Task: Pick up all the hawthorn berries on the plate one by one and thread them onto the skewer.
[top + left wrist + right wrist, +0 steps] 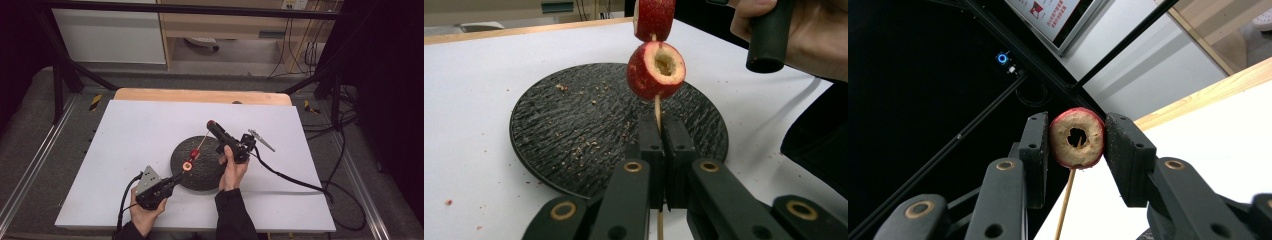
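Three cored red fruit pieces on one thin wooden skewer point(201, 144), held slanting above a round black textured plate point(215, 175) on the white-covered table point(125, 135).

Left gripper point(176, 179), near the plate's front-left rim in the high view, jaws pressed together on the skewer's lower end; in the left gripper view, stick pinched between the two black pads and running up out of them. Just above the jaws there, lowest fruit piece point(656, 69), red-skinned, pale flesh, hollow core facing the camera, pierced by the stick. Second fruit piece point(654, 18) right above it, cut by the top edge of that view. In the high view, these two seen as small red spots over the plate, one close to the left gripper, one a little farther up the stick.

Right gripper point(212, 124), beyond the plate toward the table's far side, clamped on the top fruit piece point(1077, 138); in the right gripper view, ring-shaped slice squeezed between both pads, hole in the middle, red skin at the rim, skewer hanging down from under it. Whether the stick passes through the hole, hard to tell.

Right hand point(232, 167) wrapped around the gripper's black handle, over the plate's right edge; left hand point(147, 212) at the table's near edge. Crumbs scattered on the plate and on the white surface around it. Bare wooden strip of table edge visible at the far side.
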{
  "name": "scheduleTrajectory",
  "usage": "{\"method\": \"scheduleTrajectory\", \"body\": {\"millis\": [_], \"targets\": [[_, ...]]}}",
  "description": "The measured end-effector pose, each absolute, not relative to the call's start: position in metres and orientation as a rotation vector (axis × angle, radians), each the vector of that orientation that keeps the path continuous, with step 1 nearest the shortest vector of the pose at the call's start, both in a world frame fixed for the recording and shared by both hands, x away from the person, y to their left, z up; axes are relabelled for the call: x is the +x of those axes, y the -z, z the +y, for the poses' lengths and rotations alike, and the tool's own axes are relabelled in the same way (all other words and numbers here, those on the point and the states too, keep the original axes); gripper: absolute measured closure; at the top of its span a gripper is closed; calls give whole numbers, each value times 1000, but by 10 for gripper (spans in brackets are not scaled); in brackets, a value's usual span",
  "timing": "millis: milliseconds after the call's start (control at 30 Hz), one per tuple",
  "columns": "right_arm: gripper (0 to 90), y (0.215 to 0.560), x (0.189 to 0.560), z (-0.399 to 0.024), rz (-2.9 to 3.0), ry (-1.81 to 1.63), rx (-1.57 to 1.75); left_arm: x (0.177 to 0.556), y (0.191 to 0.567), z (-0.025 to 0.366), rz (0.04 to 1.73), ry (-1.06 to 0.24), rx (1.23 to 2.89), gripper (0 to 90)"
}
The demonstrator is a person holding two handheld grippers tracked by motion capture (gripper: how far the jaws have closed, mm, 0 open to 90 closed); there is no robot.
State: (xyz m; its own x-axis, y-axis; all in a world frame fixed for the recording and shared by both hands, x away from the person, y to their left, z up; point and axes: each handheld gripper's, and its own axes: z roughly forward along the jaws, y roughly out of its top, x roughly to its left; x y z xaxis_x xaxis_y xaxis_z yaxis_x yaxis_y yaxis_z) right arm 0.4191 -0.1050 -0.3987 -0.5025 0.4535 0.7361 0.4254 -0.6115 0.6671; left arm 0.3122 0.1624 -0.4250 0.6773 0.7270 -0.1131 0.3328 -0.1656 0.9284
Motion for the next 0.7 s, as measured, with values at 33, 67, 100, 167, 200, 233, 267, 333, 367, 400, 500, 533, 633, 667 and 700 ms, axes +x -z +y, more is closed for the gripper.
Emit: {"method": "scheduleTrajectory", "body": {"millis": [33, 67, 100, 167, 200, 233, 267, 333, 367, 400, 500, 533, 633, 667, 700], "targets": [[631, 399, 419, -105, 1375, -2333, 1563, 313, 425, 162, 852, -436, 1760, 882], [632, 399, 419, -105, 1376, -2335, 1563, 314, 425, 161, 854, -438, 1758, 882], [632, 400, 419, -104, 1377, -2335, 1565, 315, 425, 161, 857, -438, 1756, 882], [632, 400, 418, -104, 1372, -2335, 1565, 317, 425, 159, 862, -429, 1756, 882], [632, 399, 418, -105, 1369, -2339, 1565, 318, 425, 159, 862, -432, 1756, 882], [632, 398, 418, -105, 1368, -2341, 1561, 318, 425, 158, 862, -432, 1753, 882], [633, 398, 418, -106, 1366, -2342, 1558, 319, 425, 157, 860, -438, 1755, 882], [633, 397, 418, -107, 1364, -2343, 1560, 319, 425, 156, 858, -444, 1757, 882], [633, 397, 418, -107, 1364, -2342, 1562, 319, 425, 156, 859, -446, 1756, 882], [634, 396, 417, -107, 1362, -2343, 1566, 319, 425, 156, 859, -450, 1754, 882], [635, 396, 417, -108, 1354, -2344, 1573, 317, 424, 156, 862, -463, 1743, 884], [635, 396, 418, -108, 1349, -2347, 1575, 316, 424, 155, 865, -473, 1740, 883], [635, 397, 420, -107, 1327, -2355, 1593, 316, 424, 152, 881, -474, 1739, 884], [636, 397, 420, -107, 1321, -2359, 1602, 316, 424, 151, 882, -476, 1740, 884], [636, 398, 421, -106, 1327, -2359, 1604, 316, 425, 149, 887, -476, 1737, 884]]}}
